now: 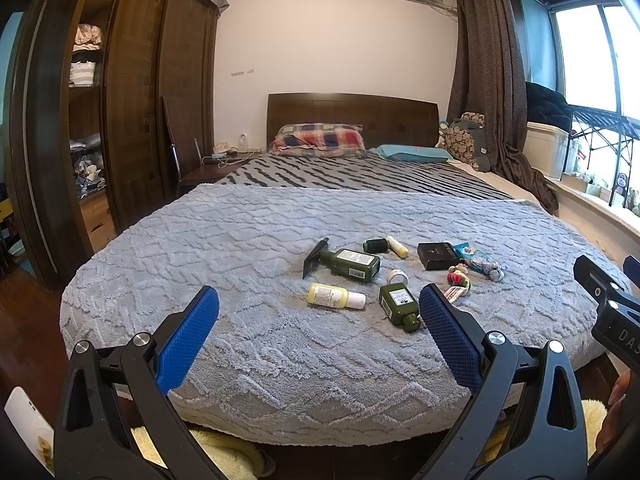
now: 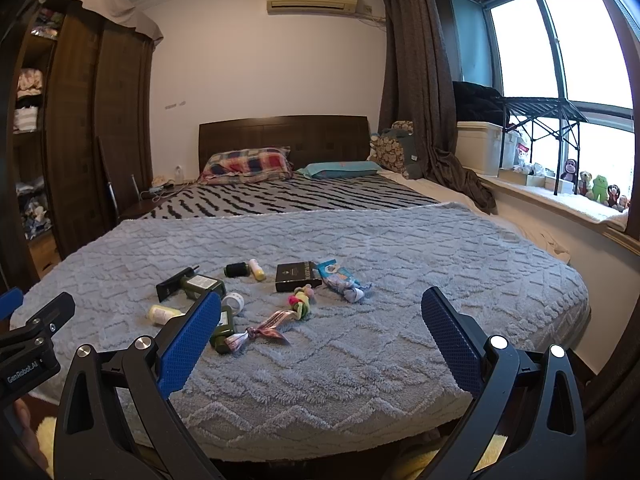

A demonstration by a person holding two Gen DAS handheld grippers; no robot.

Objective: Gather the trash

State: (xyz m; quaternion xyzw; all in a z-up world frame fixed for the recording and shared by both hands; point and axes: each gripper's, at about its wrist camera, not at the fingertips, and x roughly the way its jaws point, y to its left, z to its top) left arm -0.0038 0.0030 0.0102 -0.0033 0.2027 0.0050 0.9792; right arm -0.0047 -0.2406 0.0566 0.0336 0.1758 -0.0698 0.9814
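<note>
While I hold both tools above the foot edge of the bed, my left gripper [image 1: 319, 312] has its blue-padded fingers [image 1: 188, 332] spread wide with nothing between them, and my right gripper [image 2: 321, 316] is spread just as wide and just as empty.

All the clutter lies on the pale grey textured fleece blanket [image 1: 248, 240] that covers the foot half of the bed, gathered toward the middle, a little nearer the foot edge than the blanket's far edge. Closest to my left fingers lies a dark green square bottle with a white label [image 1: 398, 306], on its side, with a yellow bottle with a white cap [image 1: 335, 296] beside it toward the wardrobe side. Behind those rests a larger dark green bottle with a printed label [image 1: 352, 265], touching a flat black card-like piece [image 1: 314, 260] at its neck. A small white round jar [image 1: 397, 277] sits between the two green bottles. Farther back lie a small dark round bottle [image 1: 375, 245] and a slim pale yellow tube [image 1: 397, 246], side by side.

Toward the window side sits a flat black box [image 2: 298, 277], with a crumpled light blue wrapper [image 2: 342, 278] just beside it. Near the box's front lies a pink and green knotted toy [image 2: 300, 300], and a striped pinkish ribbon strip [image 2: 264, 328] trails from it toward the foot edge, close to my right tool's left finger.
</note>
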